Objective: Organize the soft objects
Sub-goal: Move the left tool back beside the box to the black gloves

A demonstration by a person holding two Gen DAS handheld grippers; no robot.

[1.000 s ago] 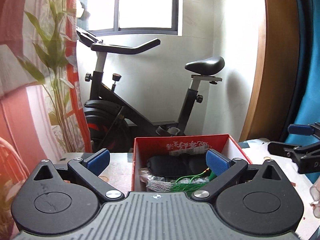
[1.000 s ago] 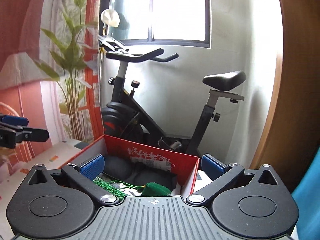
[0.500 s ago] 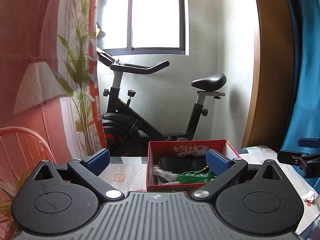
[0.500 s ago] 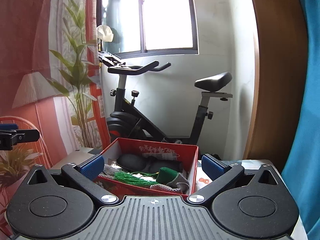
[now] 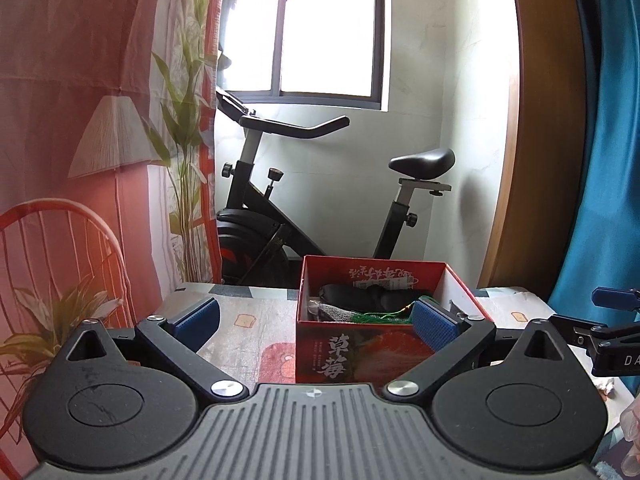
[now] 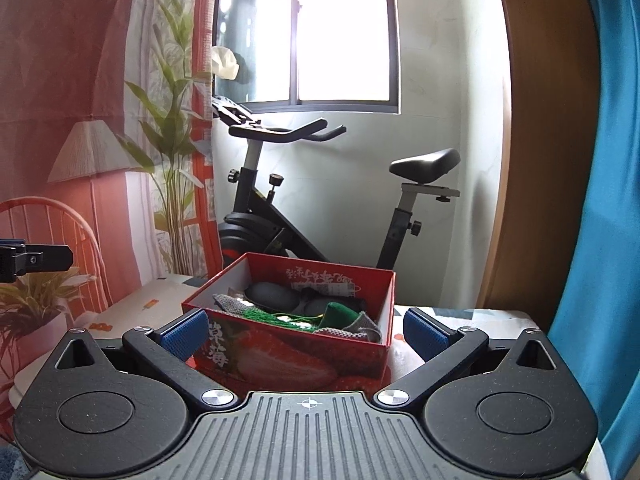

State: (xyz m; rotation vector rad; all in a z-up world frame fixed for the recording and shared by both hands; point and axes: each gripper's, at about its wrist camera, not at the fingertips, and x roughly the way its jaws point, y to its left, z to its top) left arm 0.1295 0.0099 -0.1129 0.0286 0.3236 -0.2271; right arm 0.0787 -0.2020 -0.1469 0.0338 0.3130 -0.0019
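The red box [image 6: 294, 344] is seen straight ahead of the right gripper [image 6: 306, 330], framed between its two blue pads, which are spread wide with nothing held between them. From the left gripper [image 5: 316, 320] the same box [image 5: 360, 354] is placed ahead and toward the right-hand finger, whose pad overlaps the box's near right corner in the view; whether contact is made cannot be told. The left jaws are likewise spread and empty.

Inside the box a pile of soft things is gathered: a dark rounded pad [image 6: 272, 295] toward the far wall, a green net [image 6: 280, 316] across the middle, a green pouch [image 6: 338, 314] and a grey knitted cloth [image 6: 352, 332] at the near right corner. The box's long axis is seen running across the right gripper's line of sight, slightly skewed, its left end turned nearer.

The right gripper is judged the better centred of the two, so any further reach into the box would be made forward and slightly downward from there. The box stands on a patterned tablecloth [image 5: 248, 332].
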